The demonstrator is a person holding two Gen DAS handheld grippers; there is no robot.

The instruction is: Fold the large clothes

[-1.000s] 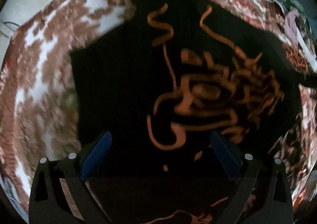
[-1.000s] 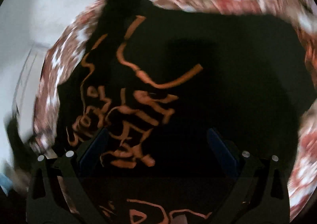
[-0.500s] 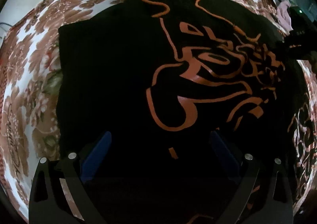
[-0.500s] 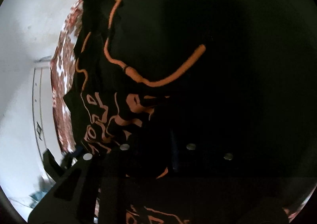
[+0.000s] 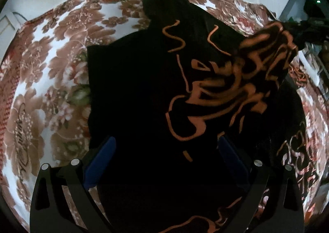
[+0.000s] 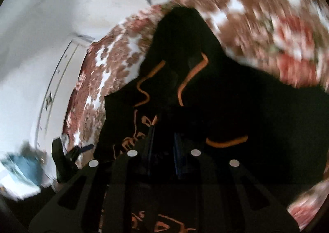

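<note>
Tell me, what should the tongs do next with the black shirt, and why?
Probably carry the pinched side across. The right tongs are shut on the shirt, one edge is lifted and bunched at the right, and the left tongs hang open over the flat part, so the fold is only half made.

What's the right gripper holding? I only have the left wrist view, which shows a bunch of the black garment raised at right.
Observer: In the right wrist view, the right gripper is shut on a fold of the black garment, with dark fabric pinched between its fingers.
Operator: Anything off the bed on that side?
Observer: Yes. There is a blue object low at the left, past the edge of the floral cover. It is too blurred to identify.
</note>
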